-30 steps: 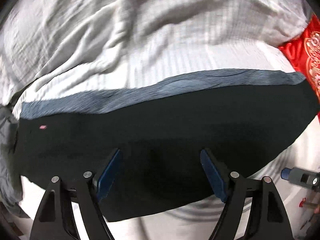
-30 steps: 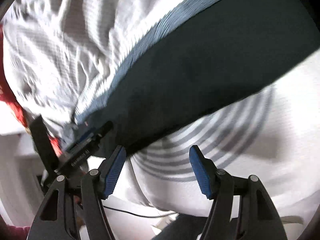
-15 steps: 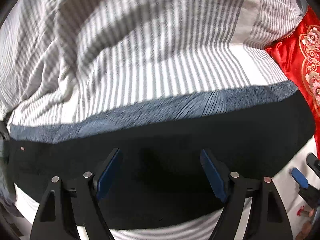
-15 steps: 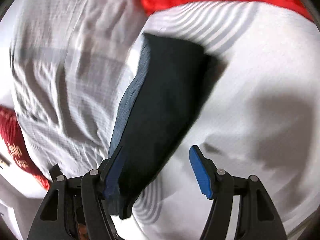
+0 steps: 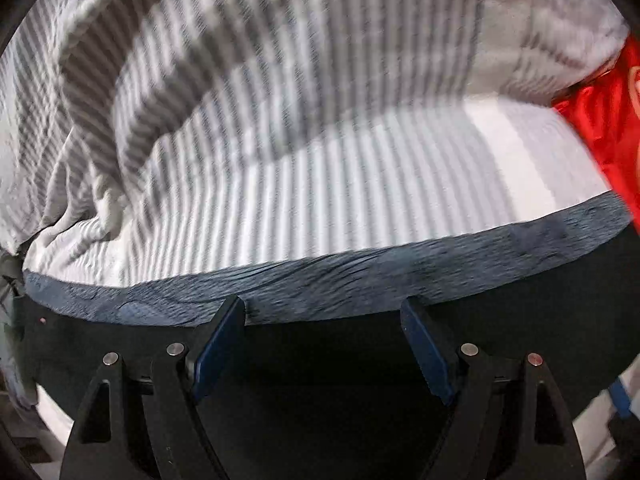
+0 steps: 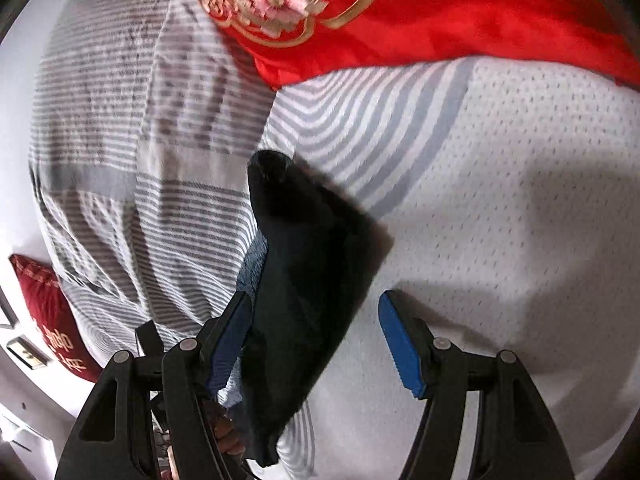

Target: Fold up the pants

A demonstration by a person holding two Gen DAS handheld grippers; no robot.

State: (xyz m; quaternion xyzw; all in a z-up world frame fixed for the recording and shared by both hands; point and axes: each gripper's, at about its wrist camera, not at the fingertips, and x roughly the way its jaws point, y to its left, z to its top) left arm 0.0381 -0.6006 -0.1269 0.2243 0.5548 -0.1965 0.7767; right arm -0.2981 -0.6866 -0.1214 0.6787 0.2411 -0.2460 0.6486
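The dark pants point(image 5: 320, 364) lie folded in a long strip on the striped bed, with a blue-grey inner layer point(image 5: 340, 276) showing along the far edge. My left gripper point(image 5: 324, 340) is open and empty, hovering over the middle of the strip. In the right wrist view the pants point(image 6: 308, 280) run away from me as a narrow dark strip. My right gripper point(image 6: 316, 340) is open and empty over the pants' near part, its left finger point(image 6: 230, 332) at the strip's left edge.
A grey-and-white striped sheet point(image 5: 320, 152) covers the bed, rumpled at the far left. A red embroidered pillow point(image 6: 400, 12) lies beyond the pants' end, and also shows at the right edge of the left wrist view point(image 5: 612, 132). A dark red cushion point(image 6: 52, 312) sits at the left.
My left gripper has moved forward over the pants toward the blue-grey edge. My right gripper has swung round to look along the strip toward the red pillow. Both stayed open.
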